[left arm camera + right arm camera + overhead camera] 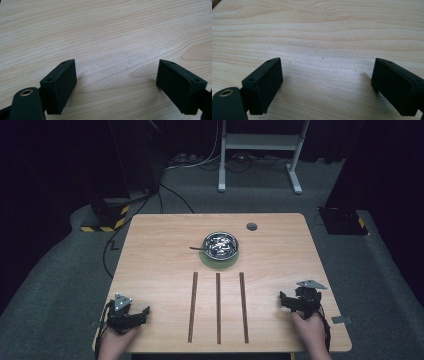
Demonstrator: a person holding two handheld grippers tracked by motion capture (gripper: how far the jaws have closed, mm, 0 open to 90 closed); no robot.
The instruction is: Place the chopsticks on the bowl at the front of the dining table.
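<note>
We hold both tools at the lower corners of the pale wooden table [150, 245]: the left black two-jaw gripper [141, 314] at lower left of the high view, the right black two-jaw gripper [284, 301] at lower right. Each has its jaws spread wide over bare wood, gripping nothing.

The shiny round metal bowl of small silvery pieces [220, 245] sits on a green round mat [218, 260] at upper centre, well apart from both.

Judging the risks: a hurried reach could tip the bowl or push it off the mat, and a low sweep might snag the three dark brown strips [218, 307] between us. Both hands rest near the table's near edge, with open wood on both sides of the strips.
</note>
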